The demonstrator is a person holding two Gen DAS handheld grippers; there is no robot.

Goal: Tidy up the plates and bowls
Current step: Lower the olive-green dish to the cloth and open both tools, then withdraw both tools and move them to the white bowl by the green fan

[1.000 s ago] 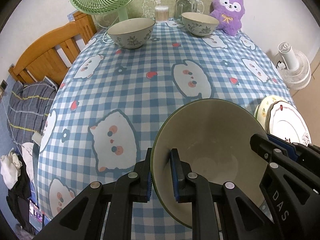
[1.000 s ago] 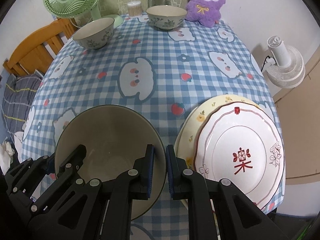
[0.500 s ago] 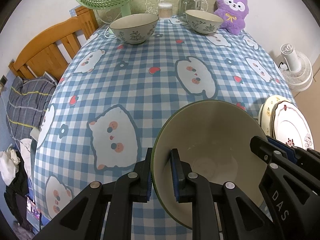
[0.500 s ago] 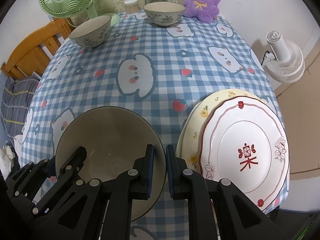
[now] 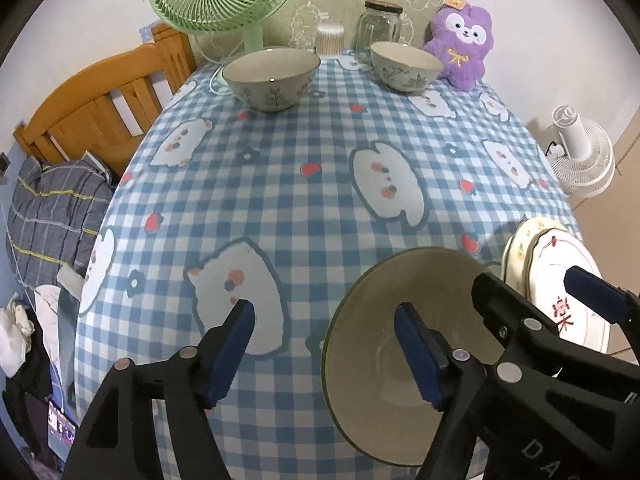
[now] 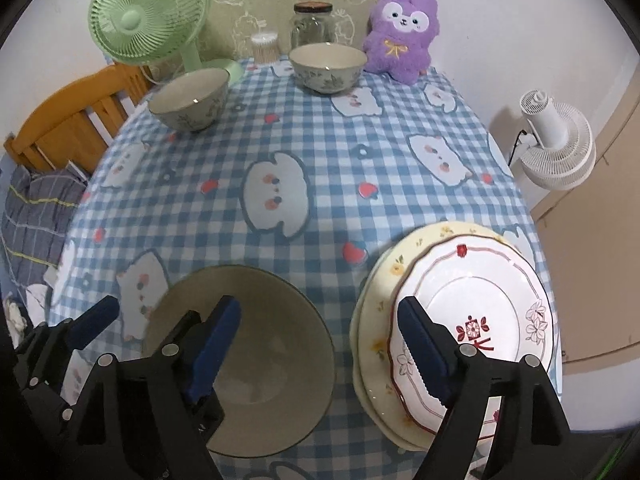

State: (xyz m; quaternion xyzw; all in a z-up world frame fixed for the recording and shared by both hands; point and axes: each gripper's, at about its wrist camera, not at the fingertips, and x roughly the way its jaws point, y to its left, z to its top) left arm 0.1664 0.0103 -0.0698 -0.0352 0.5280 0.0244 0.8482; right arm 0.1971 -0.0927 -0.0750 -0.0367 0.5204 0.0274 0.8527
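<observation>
Grippers are both standing wide apart at the near edge of the table, gripping nothing. In the left wrist view, the left gripper (image 5: 328, 344) is spreading its blue-padded fingers across the left rim of a large plain bowl (image 5: 404, 320); one finger is hanging outside the rim over the cloth and the other is hanging over the hollow of the bowl. In the right wrist view, the right gripper (image 6: 320, 340) is spreading over the gap between that bowl (image 6: 272, 328) and a stack of plates (image 6: 472, 312) just to its right, with one finger over the bowl and the other over the left edge of the top plate. The bowl is sitting upright on the blue checked tablecloth (image 6: 320, 152), near the front edge. The stack is lying at the near right corner, a white plate with red trim resting on a cream flowered one.

Two patterned bowls are standing at the far side, well apart from the grippers: one at far left (image 6: 190, 100), one nearer the middle (image 6: 328, 66). Behind them are standing a green fan (image 6: 148, 16), a glass jar (image 6: 312, 24) and a purple plush toy (image 6: 402, 36). A white fan (image 6: 560, 140) is standing off the table to the right.
</observation>
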